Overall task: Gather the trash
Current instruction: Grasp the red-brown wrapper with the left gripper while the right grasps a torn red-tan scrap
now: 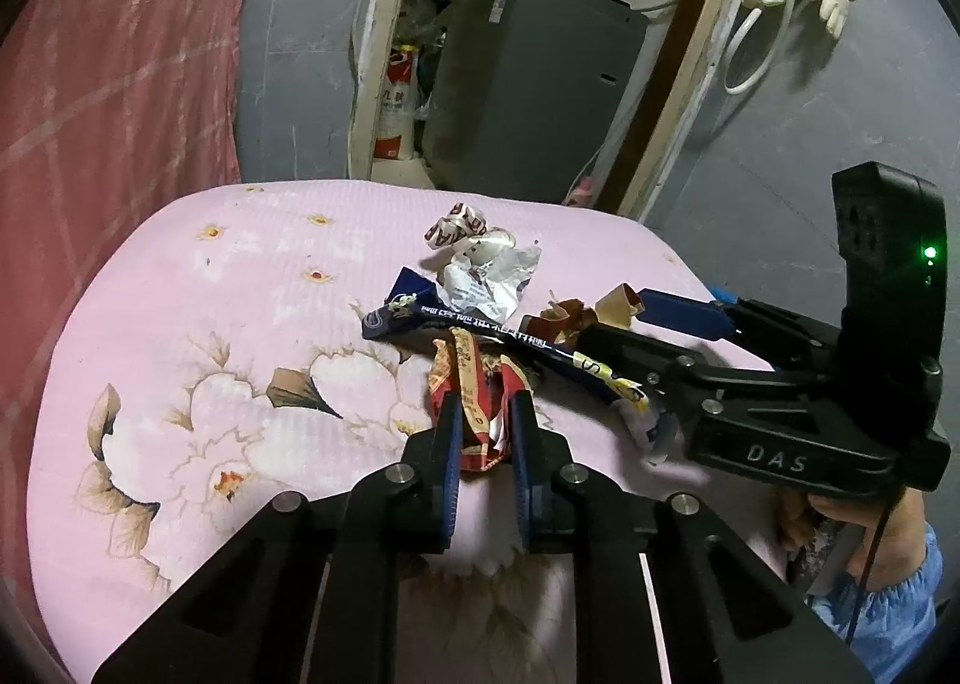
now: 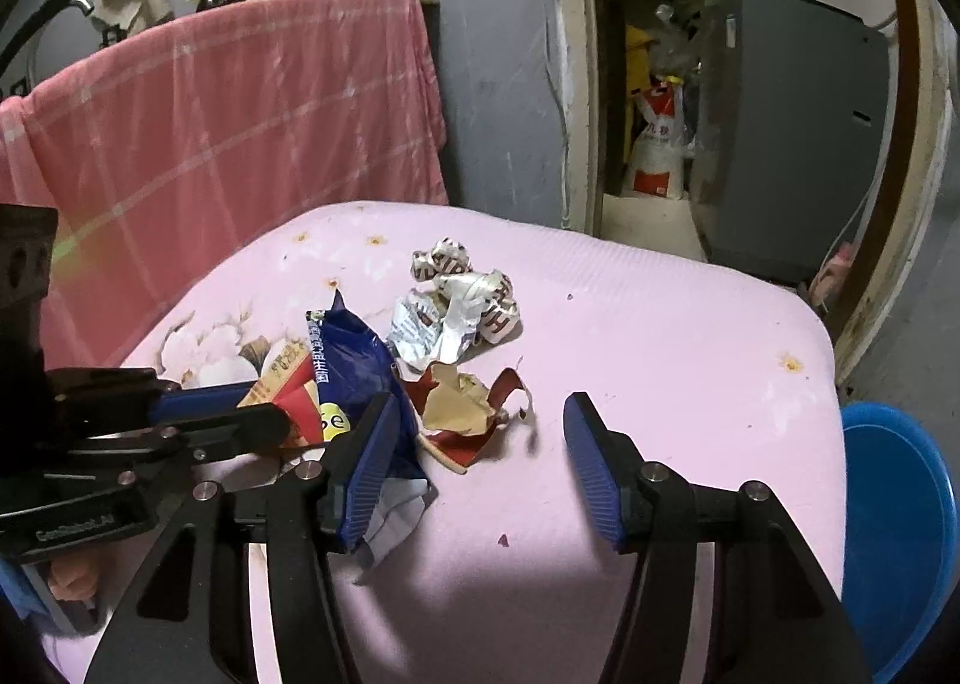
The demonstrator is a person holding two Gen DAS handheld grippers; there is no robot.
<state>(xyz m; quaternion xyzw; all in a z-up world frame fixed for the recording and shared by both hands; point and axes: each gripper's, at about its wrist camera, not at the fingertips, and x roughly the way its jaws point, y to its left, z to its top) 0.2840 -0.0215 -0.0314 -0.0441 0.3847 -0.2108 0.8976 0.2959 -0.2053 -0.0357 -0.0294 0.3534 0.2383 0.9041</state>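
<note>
Four scraps sit bunched mid-cushion on the pink floral padded seat [image 1: 198, 324], easy reach for both tools.

Left wrist view: left gripper [image 1: 486, 444] nearly closed, pads pinching the crumpled red-orange snack wrapper [image 1: 474, 384] at its near end; long axis runs away from camera. Long dark-blue foil wrapper [image 1: 480, 327] lies crosswise behind it.

Right wrist view: right gripper [image 2: 480, 462] about half open, holding nothing, jaws straddling the torn red-and-tan paper scrap [image 2: 462, 402]. Crumpled white-silver wrapper [image 2: 456, 300] lies beyond.
</note>
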